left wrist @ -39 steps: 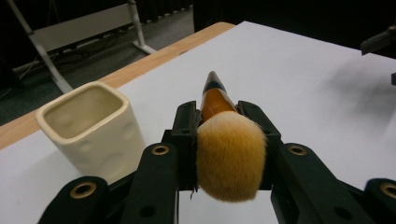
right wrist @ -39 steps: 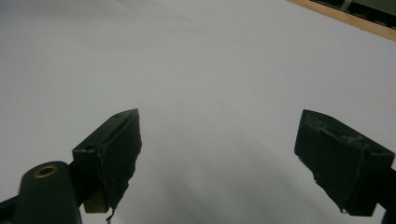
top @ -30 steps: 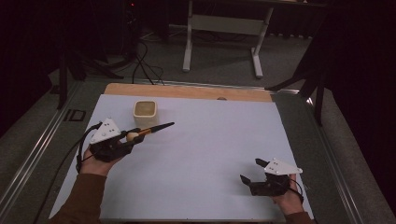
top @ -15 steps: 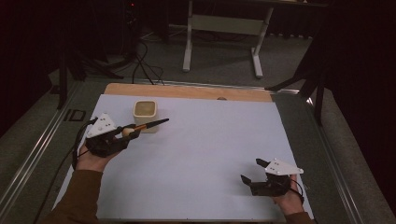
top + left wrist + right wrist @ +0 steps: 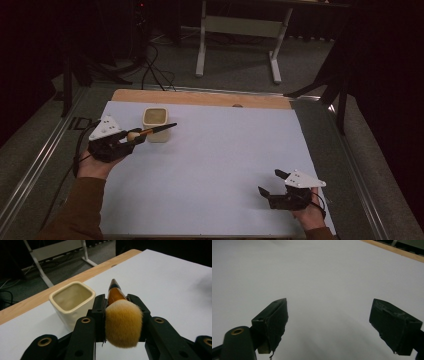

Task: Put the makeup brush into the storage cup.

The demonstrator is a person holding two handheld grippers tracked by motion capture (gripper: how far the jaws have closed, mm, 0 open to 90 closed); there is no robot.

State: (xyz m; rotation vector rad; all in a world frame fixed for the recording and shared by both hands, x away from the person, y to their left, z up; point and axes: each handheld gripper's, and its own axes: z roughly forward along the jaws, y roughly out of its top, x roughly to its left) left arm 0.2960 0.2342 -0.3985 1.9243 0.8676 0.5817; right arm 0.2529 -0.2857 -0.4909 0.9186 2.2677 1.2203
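Note:
A makeup brush [image 5: 150,131] with a fluffy tan head [image 5: 123,323] and an orange-brown handle tipped in black [image 5: 114,288] is clamped in my left gripper [image 5: 131,138], which is shut on it. The handle points away from me, to the right of a cream square cup [image 5: 156,123], which stands upright and looks empty [image 5: 72,300]. The brush handle crosses in front of the cup in the high view. My right gripper [image 5: 272,183] rests low at the near right of the white sheet, open, with nothing between its pads [image 5: 274,320].
A white sheet [image 5: 220,165] covers the table, with a wooden strip [image 5: 200,97] along the far edge. A metal rail [image 5: 45,150] runs down the left side. Beyond the table stand a white frame [image 5: 240,30] and cables on the floor.
My left gripper, with the brush held in it, has drifted left and slightly away, so the handle tip now lies in front of the cup. The right gripper has stayed put.

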